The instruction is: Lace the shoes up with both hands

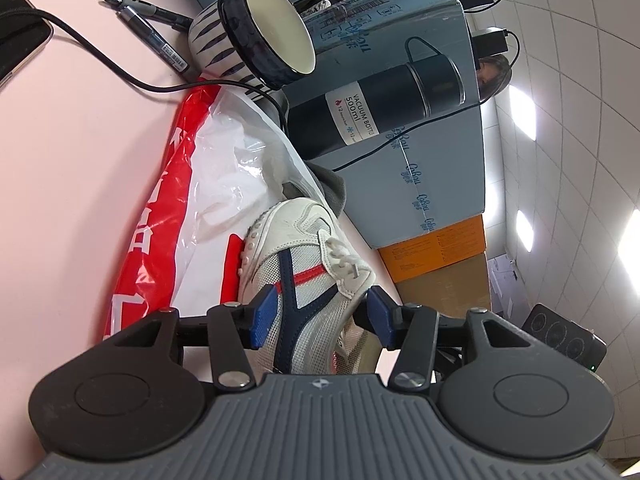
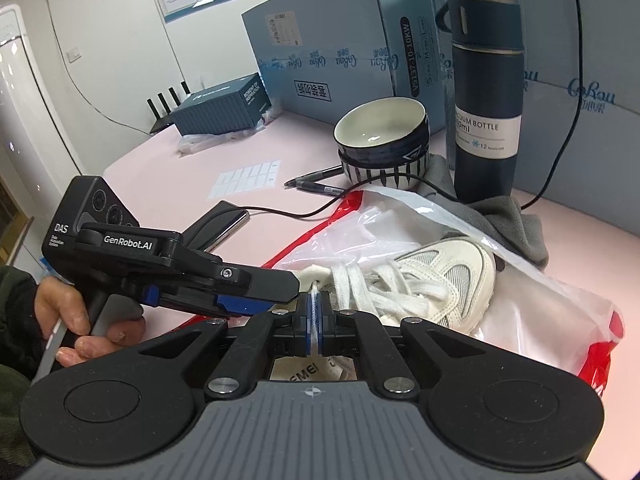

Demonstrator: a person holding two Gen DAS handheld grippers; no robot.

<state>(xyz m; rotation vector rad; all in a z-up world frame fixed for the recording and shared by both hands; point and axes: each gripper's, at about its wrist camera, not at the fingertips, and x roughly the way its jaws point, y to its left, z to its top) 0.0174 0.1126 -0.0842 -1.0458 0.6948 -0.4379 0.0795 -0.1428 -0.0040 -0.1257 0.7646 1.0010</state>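
A white sneaker with navy and red stripes lies on a plastic bag. My left gripper is shut on the shoe's rear part, one blue pad on its side and the other at its collar. In the right wrist view the sneaker points right, with its white laces crossed loosely. My right gripper is shut on one white lace end, which runs up from between the pads to the shoe. The left gripper reaches in from the left, held by a hand.
A red and white plastic bag lies under the shoe on the pink table. Behind stand two stacked bowls, a dark vacuum bottle, a grey cloth, pens, a phone with its cable, and blue cartons.
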